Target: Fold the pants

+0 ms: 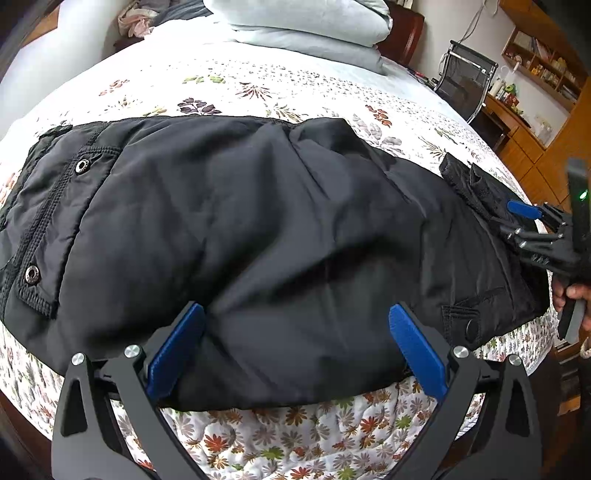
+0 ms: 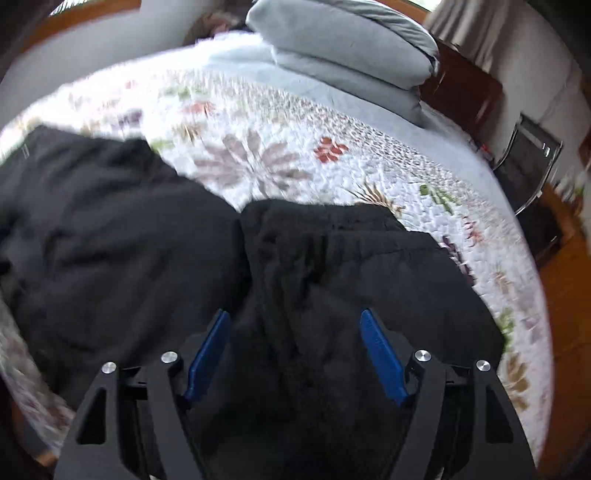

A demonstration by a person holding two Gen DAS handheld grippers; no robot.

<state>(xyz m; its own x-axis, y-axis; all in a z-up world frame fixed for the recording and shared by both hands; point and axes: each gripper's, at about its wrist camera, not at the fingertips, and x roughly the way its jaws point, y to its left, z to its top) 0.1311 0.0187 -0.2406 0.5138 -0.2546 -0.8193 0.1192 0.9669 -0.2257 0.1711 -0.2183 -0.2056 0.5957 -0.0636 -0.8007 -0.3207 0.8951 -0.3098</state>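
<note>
Pants [image 1: 258, 229] are lying black and bulky across the floral bed [image 1: 258, 435], already doubled once by the look of it, ahead of your spread, empty left gripper [image 1: 295, 350]; your right gripper [image 2: 295, 354], fingers parted, is hovering over the end fold, with further folding seemingly left.

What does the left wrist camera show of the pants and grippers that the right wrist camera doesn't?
Left wrist only: the metal snaps on the pants' pocket flap, the right gripper seen from outside at the pants' far right end, the hand holding it, and wooden shelves behind.

Right wrist only: its own open jaws over a blurred raised fold of black fabric; nothing is pinched there.

Both: the black pants spread on the floral quilt, the stacked grey bedding at the head, and the chair. The left gripper is open over the near edge.
</note>
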